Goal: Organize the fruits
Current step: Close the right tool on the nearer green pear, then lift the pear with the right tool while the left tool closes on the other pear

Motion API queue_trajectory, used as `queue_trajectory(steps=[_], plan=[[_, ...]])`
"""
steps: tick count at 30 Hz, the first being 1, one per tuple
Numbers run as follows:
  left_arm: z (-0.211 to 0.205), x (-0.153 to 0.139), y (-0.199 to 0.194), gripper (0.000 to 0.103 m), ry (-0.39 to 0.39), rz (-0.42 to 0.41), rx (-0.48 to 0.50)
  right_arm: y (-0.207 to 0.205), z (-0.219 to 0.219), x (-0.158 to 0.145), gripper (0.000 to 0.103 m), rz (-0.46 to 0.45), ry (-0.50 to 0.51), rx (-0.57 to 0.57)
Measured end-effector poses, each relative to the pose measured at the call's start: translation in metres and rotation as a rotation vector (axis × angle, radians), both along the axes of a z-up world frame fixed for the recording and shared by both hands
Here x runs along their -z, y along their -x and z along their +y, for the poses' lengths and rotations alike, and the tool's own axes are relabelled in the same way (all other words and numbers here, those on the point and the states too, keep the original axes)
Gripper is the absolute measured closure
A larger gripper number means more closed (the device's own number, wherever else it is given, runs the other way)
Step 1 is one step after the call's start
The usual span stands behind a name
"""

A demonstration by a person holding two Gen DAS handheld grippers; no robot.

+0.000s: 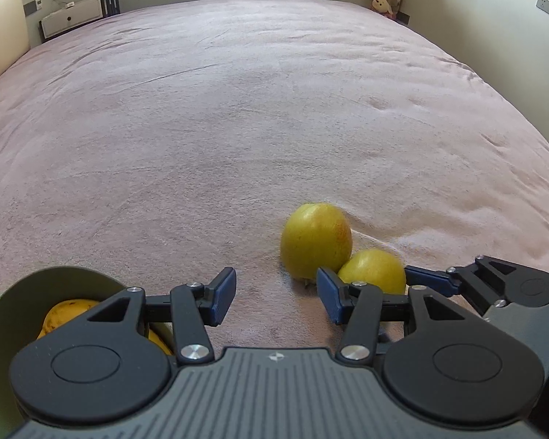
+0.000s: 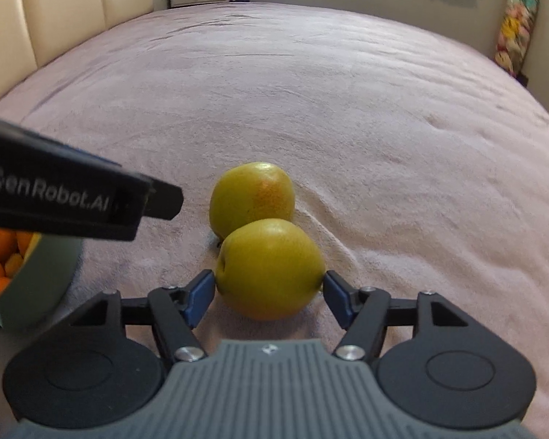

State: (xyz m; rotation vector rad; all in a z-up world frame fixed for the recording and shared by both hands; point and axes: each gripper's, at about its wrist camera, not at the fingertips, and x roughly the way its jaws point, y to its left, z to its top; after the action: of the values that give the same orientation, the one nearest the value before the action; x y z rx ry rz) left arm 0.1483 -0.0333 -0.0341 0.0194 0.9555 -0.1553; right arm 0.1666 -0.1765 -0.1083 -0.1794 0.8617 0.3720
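While the left gripper (image 1: 276,294) gapes empty over the pink plush bed (image 1: 238,128), the right gripper (image 2: 269,294) clasps a round yellow-green pear (image 2: 271,269)

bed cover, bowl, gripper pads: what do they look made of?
Bed cover: soft pink plush or fleece, matte; the nap shows brush marks and dents around the fruit.
Bowl: smooth olive-green wall, matte, likely plastic, possibly glazed ceramic.
Pads of the right gripper: blue and finely ribbed, probably rubber, on black, likely plastic links.
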Motion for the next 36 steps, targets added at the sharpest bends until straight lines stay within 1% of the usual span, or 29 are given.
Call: queue_trajectory(steps=[2,4,8,9,11,13,18,20,22,25,27,28,30,32,36], plan=[[0.0,0.0,0.0,0.043,-0.001,0.003,0.001,0.0,0.004,0.001,0.038,-0.013,0.022,-0.011],[0.001,0.001,-0.001,0.043,-0.004,0.009,-0.001,0.0,0.006,0.003,0.037,-0.021,0.023,-0.012],[0.002,0.002,-0.001,0.043,-0.006,0.02,-0.007,-0.001,0.007,0.007,0.035,-0.004,0.024,-0.003],[0.003,0.002,-0.001,0.043,-0.004,0.021,-0.009,-0.001,0.007,0.007,0.035,0.003,0.023,0.006],[0.004,0.002,-0.002,0.043,0.002,0.021,-0.016,-0.003,0.005,0.005,0.034,0.03,-0.004,0.06],[0.006,0.001,-0.002,0.043,0.006,0.021,-0.022,-0.004,-0.003,0.002,0.032,0.077,-0.061,0.147],[0.012,0.001,-0.006,0.043,-0.011,0.03,-0.055,-0.003,-0.032,-0.003,0.032,0.148,-0.293,0.328],[0.018,-0.003,-0.007,0.042,0.02,0.015,-0.081,-0.005,-0.045,-0.003,0.032,0.18,-0.391,0.384],[0.022,-0.007,-0.007,0.043,0.05,0.008,-0.097,-0.005,-0.053,0.002,0.032,0.22,-0.485,0.433],[0.023,-0.01,-0.009,0.043,0.017,-0.001,-0.106,-0.011,-0.07,0.015,0.032,0.314,-0.65,0.523],[0.023,-0.01,-0.01,0.043,0.017,0.006,-0.103,-0.014,-0.081,0.023,0.033,0.366,-0.759,0.592],[0.023,-0.01,-0.011,0.043,0.021,0.012,-0.102,-0.015,-0.085,0.026,0.033,0.377,-0.795,0.618],[0.021,-0.01,-0.014,0.043,0.018,0.019,-0.092,-0.018,-0.087,0.028,0.033,0.394,-0.816,0.638],[0.018,-0.011,-0.016,0.043,0.01,0.014,-0.079,-0.02,-0.085,0.031,0.033,0.412,-0.801,0.64],[0.015,-0.013,-0.018,0.043,0.006,0.012,-0.061,-0.019,-0.083,0.045,0.033,0.472,-0.816,0.64]])
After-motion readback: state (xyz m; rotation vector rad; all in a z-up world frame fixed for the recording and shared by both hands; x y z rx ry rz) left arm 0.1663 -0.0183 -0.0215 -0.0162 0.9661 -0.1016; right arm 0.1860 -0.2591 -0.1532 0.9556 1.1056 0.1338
